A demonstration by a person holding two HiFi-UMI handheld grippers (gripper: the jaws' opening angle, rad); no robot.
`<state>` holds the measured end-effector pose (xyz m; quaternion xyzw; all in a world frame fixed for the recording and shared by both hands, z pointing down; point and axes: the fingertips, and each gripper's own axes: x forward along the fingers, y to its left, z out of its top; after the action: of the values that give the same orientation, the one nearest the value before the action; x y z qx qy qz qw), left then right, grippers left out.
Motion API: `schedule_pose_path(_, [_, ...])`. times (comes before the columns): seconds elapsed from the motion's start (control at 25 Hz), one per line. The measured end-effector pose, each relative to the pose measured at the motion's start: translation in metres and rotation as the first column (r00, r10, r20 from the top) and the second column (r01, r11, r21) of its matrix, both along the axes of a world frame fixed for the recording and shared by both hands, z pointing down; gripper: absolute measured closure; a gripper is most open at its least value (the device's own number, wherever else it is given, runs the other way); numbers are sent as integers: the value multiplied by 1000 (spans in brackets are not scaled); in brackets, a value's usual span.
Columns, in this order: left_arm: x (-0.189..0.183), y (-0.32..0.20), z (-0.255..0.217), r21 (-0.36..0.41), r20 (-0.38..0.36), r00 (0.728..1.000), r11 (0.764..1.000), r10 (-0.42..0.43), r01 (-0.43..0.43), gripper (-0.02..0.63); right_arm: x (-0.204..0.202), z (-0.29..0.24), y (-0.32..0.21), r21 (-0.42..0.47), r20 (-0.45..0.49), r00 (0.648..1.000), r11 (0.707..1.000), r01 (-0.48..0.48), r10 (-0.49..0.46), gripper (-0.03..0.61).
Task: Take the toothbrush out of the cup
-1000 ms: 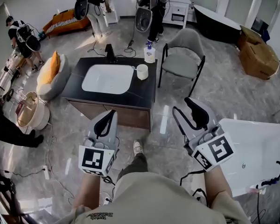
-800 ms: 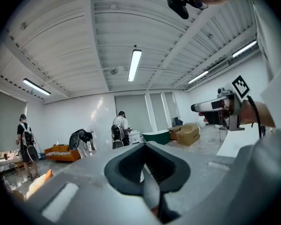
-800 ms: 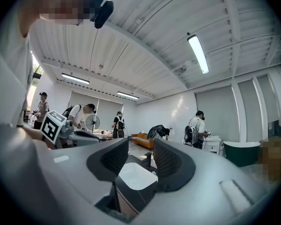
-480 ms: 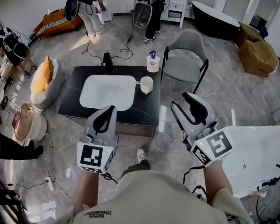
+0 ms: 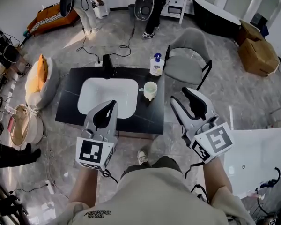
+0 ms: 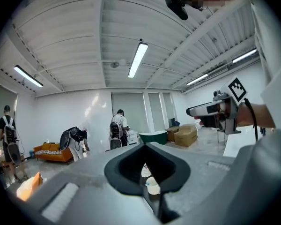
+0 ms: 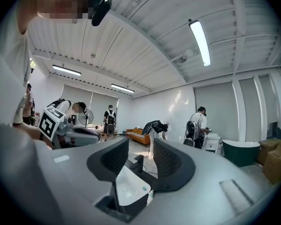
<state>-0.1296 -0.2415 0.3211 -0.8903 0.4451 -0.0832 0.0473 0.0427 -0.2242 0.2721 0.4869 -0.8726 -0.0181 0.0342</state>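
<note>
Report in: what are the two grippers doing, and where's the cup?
Left gripper shut, right gripper open, both empty. Cup on counter beside sink, untouched; toothbrush too small to see. Soap bottle behind cup, nothing in front.

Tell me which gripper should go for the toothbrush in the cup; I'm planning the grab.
Right, probably. The right gripper has its jaws apart and sits nearer the cup, just off its right side. The left gripper is shut and farther from it, so it would need to open first.
</note>
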Motion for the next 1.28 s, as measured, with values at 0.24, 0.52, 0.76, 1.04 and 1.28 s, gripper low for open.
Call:
schedule_pose_path(0.24, [-4,-25,10,-28,-2,1000,999,-27,27,612,0,8,-32,-28,-14,1000,1000,11,-11,407])
schedule_pose_path(0.52, [3,-46,17,-50,2,997,996,-72,72,612,8,22,-61,-69,-22,998,996,56,-58,408])
schedule_pose_path(0.76, [15,-60,32,-82,21,994,990,-111,112,612,13,56,-86,-143,-67,986,980,142,-153,408])
schedule_pose_path(1.04, [24,-83,74,-189,43,989,971,-144,149,612,3,107,-125,-284,-31,957,921,268,-288,408])
schedule_pose_path(1.28, [28,-106,102,-243,11,989,959,-146,144,612,-15,165,-159,-383,-70,930,871,308,-360,408])
